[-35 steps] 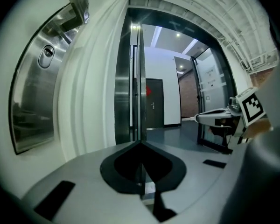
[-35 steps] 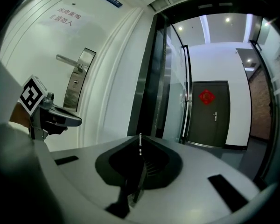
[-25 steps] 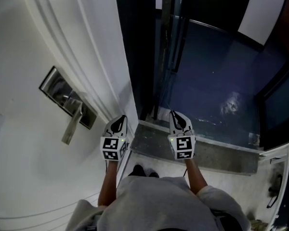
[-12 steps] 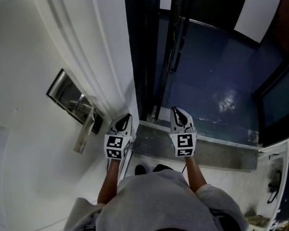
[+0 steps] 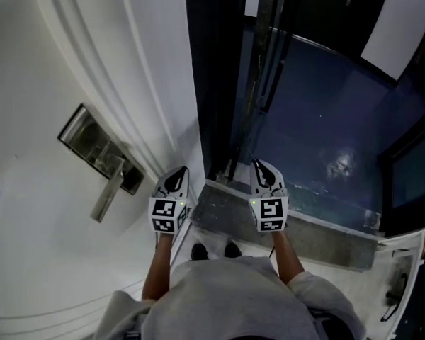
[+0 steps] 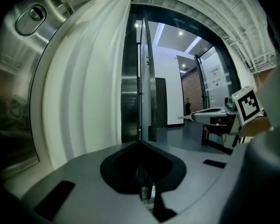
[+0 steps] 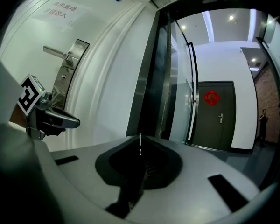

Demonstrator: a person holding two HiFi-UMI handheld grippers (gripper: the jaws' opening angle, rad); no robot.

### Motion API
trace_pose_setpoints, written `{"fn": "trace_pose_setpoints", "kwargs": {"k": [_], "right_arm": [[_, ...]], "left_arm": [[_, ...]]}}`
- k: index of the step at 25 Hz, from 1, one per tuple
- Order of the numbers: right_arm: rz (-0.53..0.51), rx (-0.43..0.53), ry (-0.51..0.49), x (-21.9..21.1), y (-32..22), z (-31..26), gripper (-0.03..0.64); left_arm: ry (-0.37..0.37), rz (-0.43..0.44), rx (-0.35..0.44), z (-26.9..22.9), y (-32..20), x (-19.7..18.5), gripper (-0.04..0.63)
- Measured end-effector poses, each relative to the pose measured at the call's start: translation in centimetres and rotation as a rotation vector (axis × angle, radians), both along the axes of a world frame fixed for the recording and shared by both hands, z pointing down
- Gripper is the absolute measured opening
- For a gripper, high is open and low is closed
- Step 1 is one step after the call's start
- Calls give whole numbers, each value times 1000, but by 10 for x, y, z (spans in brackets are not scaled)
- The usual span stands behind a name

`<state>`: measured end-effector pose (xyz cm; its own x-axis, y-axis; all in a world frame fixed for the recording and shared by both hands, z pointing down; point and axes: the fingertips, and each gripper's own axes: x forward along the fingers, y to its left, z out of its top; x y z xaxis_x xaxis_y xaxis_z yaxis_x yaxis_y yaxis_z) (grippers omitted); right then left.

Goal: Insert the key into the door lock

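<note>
The white door (image 5: 49,62) fills the left of the head view, with a steel lock plate (image 5: 92,146) and its lever handle (image 5: 108,190). My left gripper (image 5: 176,178) is shut with nothing seen in it, close to the door's edge and right of the handle. My right gripper (image 5: 262,168) is shut on the key (image 7: 140,143), whose thin blade sticks up past the jaw tips. It points past the door's edge at the dark opening. The right gripper view has the handle (image 7: 56,53) and lock plate (image 7: 67,78) far left, above the left gripper (image 7: 51,118).
A dark metal door frame (image 5: 216,69) and a glass panel (image 5: 265,62) stand beside the door. A grey threshold (image 5: 304,225) lies below the grippers, with dark blue floor (image 5: 326,119) beyond. A dark door with a red ornament (image 7: 214,111) closes the corridor.
The head view has swung a little, so the lock plate sits differently in frame. My right gripper has shifted slightly; both stay shut, side by side.
</note>
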<state>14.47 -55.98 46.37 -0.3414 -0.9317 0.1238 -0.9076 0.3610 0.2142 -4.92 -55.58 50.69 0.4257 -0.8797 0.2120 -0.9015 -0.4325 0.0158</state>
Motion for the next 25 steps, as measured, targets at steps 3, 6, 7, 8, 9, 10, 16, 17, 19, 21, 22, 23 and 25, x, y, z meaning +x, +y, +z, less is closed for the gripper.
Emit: {"fn": "trace_pose_setpoints", "kwargs": {"k": [3,6,7,8,9,10,16,17,19,21,22,23,25], "right_arm": [[-38,2,2,2,-9,-3,31],[-96,5,1,-9,-15,-5,31],[-116,6,0,-15,-16,-6,31],[-135,7,-2,-22,-16,-6,31],[-155,8,-4,-30,-16,-6,31],[-178,10,-6,-39,-16,-6,31],[-376,29,-17,-108,-10,-12,31],[-407,33,-19,-119,-7,-14,31],[-466,36,-23,-139,-2,-16,31],[-521,34,-27,-157,5,-17,31],[-548,34,-29,-165,8,-17,31],[-574,33,-31,-173,12,-17,31],[-622,33,-36,-189,20,-18,31]], "left_arm": [[1,-44,7,-5,1,-1,17],[-4,-99,5,-6,6,-10,17],[-6,-116,9,-7,8,-15,17],[-6,-132,12,-8,10,-19,17],[-6,-147,14,-9,13,-25,17],[-7,-163,17,-10,17,-30,17],[-20,-318,44,-20,47,-78,17],[-24,-346,46,-22,53,-86,17],[-31,-398,46,-23,66,-101,17],[-34,-446,44,-24,81,-114,17],[-35,-470,43,-24,88,-120,17],[-38,-494,43,-25,95,-126,17],[-46,-539,43,-26,109,-137,17]]}}
